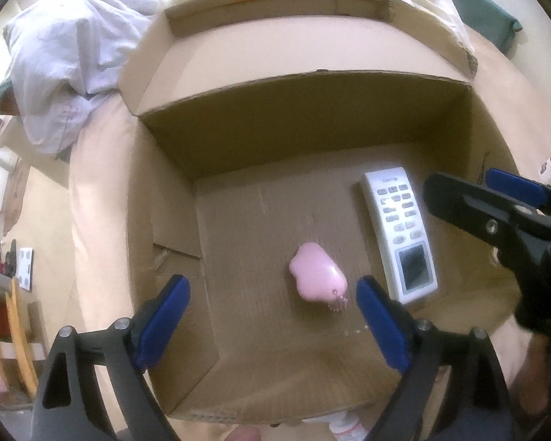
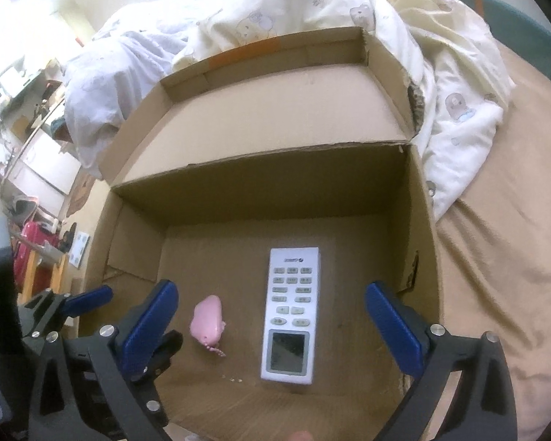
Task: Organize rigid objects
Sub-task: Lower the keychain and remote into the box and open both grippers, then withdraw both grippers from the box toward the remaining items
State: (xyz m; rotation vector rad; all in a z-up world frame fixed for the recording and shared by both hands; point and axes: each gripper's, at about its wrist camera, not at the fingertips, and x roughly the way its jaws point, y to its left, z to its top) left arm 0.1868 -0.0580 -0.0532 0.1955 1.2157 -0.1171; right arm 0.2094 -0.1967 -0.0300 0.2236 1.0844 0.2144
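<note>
You are hovering both grippers, left (image 1: 272, 325) and right (image 2: 272, 325), wide and empty over the box (image 2: 422, 228) holding remote (image 2: 292, 314) and pink toy (image 2: 206, 319), so perhaps little is left.

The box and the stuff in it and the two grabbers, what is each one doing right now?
Cardboard box: open, flaps folded out.
Remote control: lying flat in the box, buttons up, screen dark.
Pink toy: resting on the box floor, left of the remote, not touching it.
Left gripper: open, empty.
Right gripper: open, empty.
</note>
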